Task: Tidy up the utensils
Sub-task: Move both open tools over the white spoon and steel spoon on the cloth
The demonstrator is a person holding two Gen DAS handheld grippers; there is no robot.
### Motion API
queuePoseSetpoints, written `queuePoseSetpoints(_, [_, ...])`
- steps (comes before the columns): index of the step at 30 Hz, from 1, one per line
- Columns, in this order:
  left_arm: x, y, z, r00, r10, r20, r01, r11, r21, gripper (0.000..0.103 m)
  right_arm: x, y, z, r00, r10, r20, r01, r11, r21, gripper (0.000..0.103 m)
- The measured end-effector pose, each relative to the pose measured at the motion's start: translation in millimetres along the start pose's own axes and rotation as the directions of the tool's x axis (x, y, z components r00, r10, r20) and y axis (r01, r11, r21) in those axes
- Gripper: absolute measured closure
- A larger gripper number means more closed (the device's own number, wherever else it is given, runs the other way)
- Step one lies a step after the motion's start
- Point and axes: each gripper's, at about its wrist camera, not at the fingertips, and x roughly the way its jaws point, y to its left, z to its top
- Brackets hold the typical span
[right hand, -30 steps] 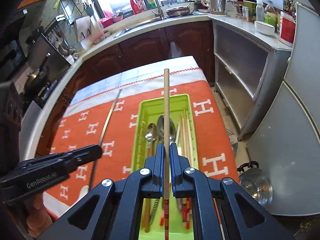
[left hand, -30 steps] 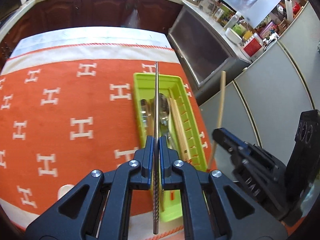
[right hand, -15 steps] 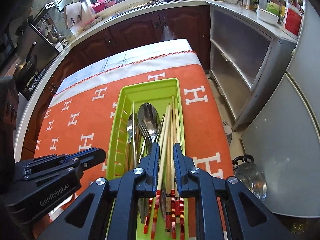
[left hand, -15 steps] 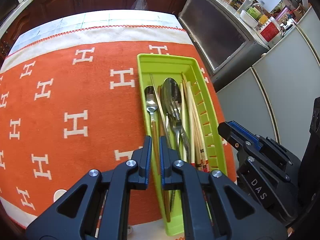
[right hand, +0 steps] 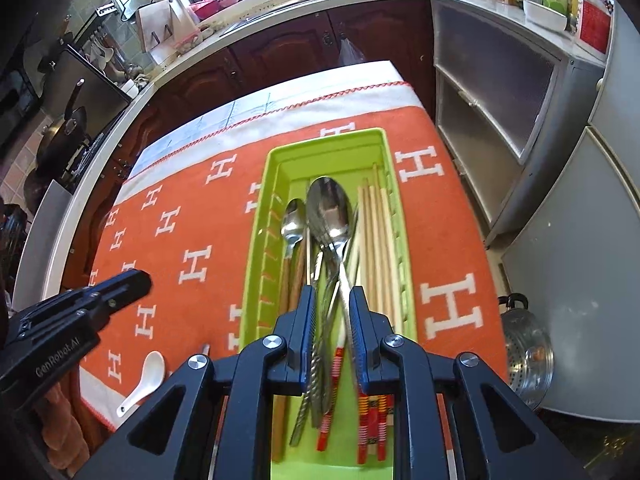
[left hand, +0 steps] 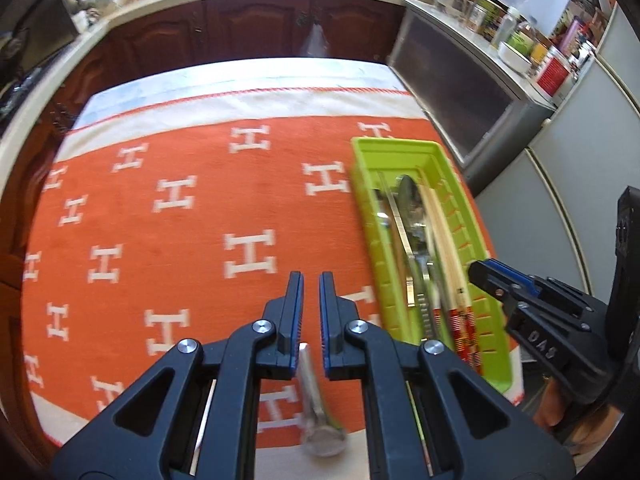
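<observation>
A lime-green utensil tray [right hand: 280, 160] [left hand: 400, 148] lies on the orange cloth and holds metal spoons [right hand: 330, 204], a fork and several wooden chopsticks [right hand: 376, 236] with red-striped ends. My right gripper [right hand: 331, 294] is open and empty, over the near half of the tray. My left gripper [left hand: 311, 280] is open and empty, left of the tray, above a metal spoon [left hand: 316, 408] lying at the cloth's near edge. A white ceramic spoon [right hand: 144, 380] lies at the cloth's near left corner.
The orange cloth with white H marks [left hand: 180, 200] covers the table. Dark wood cabinets [left hand: 240, 28] stand behind. A grey cabinet [right hand: 500, 112] and a steel pot [right hand: 528, 364] on the floor stand to the right of the table.
Both grippers let go of their chopsticks into the tray and opened. My left gripper then moved left off the tray to above the metal spoon. My right gripper opened wider.
</observation>
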Motion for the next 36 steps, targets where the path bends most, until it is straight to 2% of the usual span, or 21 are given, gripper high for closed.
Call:
queuePoseSetpoints(4, [-9.5, 25.7, -7.1, 0.999, 0.031, 0.01, -0.031, 0.999, -0.037, 0.099, -8.4, 9.0, -5.6, 1.0, 0.027, 0.009, -0.027, 1.0, 0.001, 0.082])
queuePoseSetpoints(6, [-13.3, 35.7, -11.3, 0.999, 0.052, 0.014, -0.052, 0.998, -0.043, 0.095, -13.5, 16.3, -9.3, 0.999, 0.034, 0.017, -0.034, 0.999, -0.006, 0.081])
queuePoseSetpoints(12, [-22.7, 61.6, -30.7, 0.991, 0.128, 0.025, -0.127, 0.991, -0.047, 0.095, -27.6, 40.5, -19.2, 0.997, 0.069, 0.02, -0.068, 0.997, -0.048, 0.081])
queuePoseSetpoints(24, [-28.5, 100.5, -58.4, 0.988, 0.152, -0.008, -0.152, 0.984, -0.093, 0.094, -29.6, 97.4, -42.6, 0.992, 0.119, -0.029, -0.123, 0.977, -0.172, 0.076])
queuePoseSetpoints(25, [-28.5, 102.3, -60.1, 0.989, 0.151, -0.012, -0.151, 0.984, -0.093, 0.093, -28.0, 99.7, -43.5, 0.992, 0.124, -0.035, -0.128, 0.975, -0.183, 0.075])
queuePoseSetpoints(29, [-27.1, 108.3, -68.0, 0.99, 0.137, -0.021, -0.138, 0.986, -0.096, 0.071, -23.3, 113.5, -51.7, 0.99, 0.126, -0.057, -0.136, 0.966, -0.22, 0.073])
queuePoseSetpoints(36, [-22.9, 115.0, -77.1, 0.994, 0.102, -0.047, -0.106, 0.99, -0.092, 0.069, -5.4, 121.3, -63.9, 0.987, 0.122, -0.107, -0.145, 0.96, -0.24, 0.07])
